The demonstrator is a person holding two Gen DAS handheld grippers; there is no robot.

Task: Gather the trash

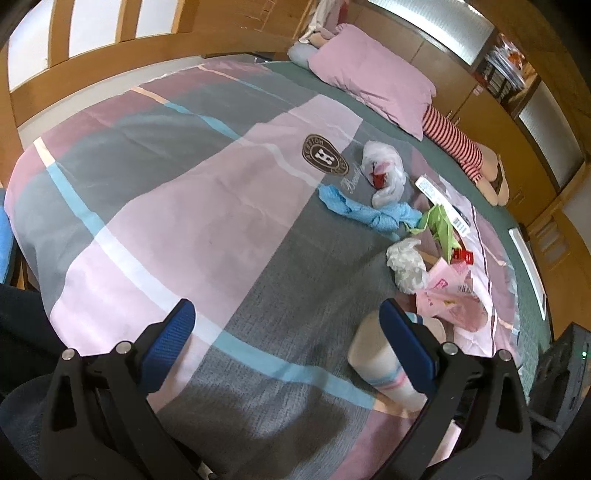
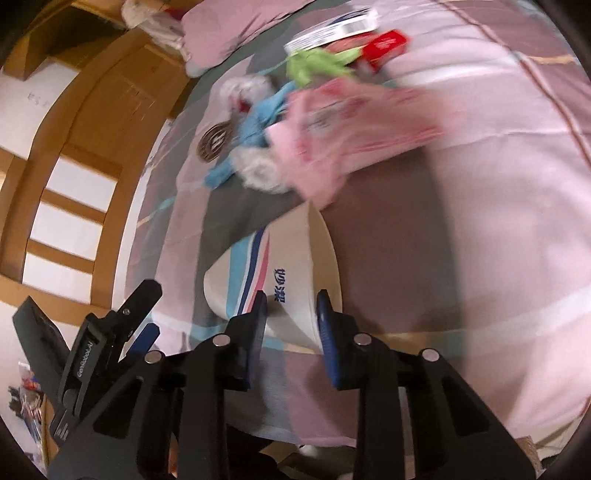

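Trash lies on a bed with a pink, grey and blue quilt [image 1: 184, 206]. A white paper cup [image 2: 280, 280] with blue and pink stripes lies on its side; it also shows in the left wrist view [image 1: 376, 354]. My right gripper [image 2: 291, 306] is shut on the paper cup's rim. My left gripper [image 1: 284, 314] is open and empty above the quilt, its right finger in front of the cup. Beyond lie a pink wrapper [image 1: 450, 299], a crumpled white bag [image 1: 406, 264], a blue cloth strip [image 1: 365, 212], a green wrapper [image 1: 439, 225] and a white bag with red inside [image 1: 382, 171].
A pink pillow [image 1: 373, 74] and a striped doll [image 1: 458, 144] lie at the bed's head. A red packet [image 2: 386, 46] and a labelled white strip [image 1: 439, 201] lie among the trash. Wooden wall panels [image 1: 236, 22] surround the bed. The left gripper [image 2: 110, 339] shows in the right wrist view.
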